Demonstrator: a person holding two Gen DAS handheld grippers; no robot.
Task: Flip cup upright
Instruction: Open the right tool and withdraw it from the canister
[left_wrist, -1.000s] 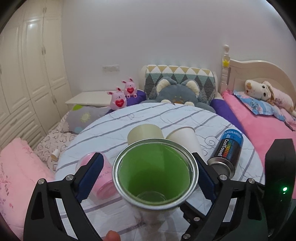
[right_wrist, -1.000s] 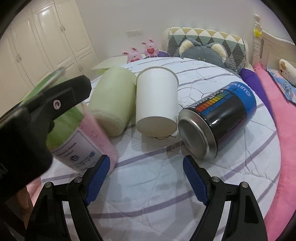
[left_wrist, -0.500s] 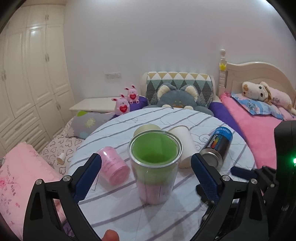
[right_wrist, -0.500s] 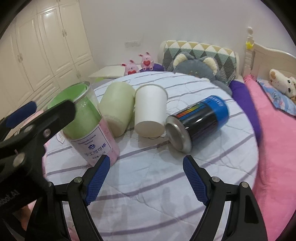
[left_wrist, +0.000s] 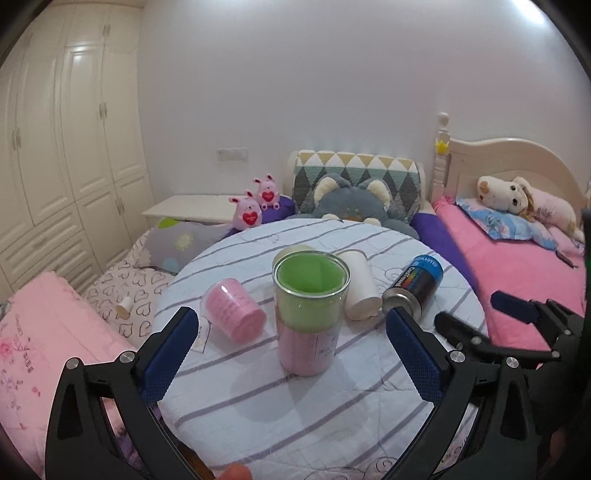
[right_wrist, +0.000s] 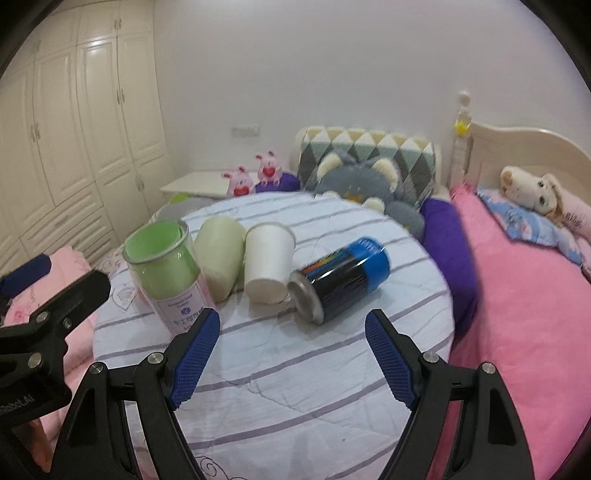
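A clear green-and-pink cup (left_wrist: 309, 309) stands upright, mouth up, on the round striped table (left_wrist: 295, 406); it also shows in the right wrist view (right_wrist: 166, 273). My left gripper (left_wrist: 291, 354) is open and empty, drawn back from the cup, its fingers apart on either side. My right gripper (right_wrist: 291, 354) is open and empty above the table's near part. A pale green cup (right_wrist: 219, 258), a white paper cup (right_wrist: 267, 262) and a pink cup (left_wrist: 232, 308) lie on their sides.
A black and blue can (right_wrist: 340, 278) lies on its side to the right of the white cup. A pink bed (right_wrist: 517, 295) with a plush dog stands to the right. Pillows, plush toys and a white wardrobe (left_wrist: 55, 147) lie behind and to the left.
The left gripper let go of the green-and-pink cup, which now stands upright on the table, and pulled back. The right gripper also drew back and up.
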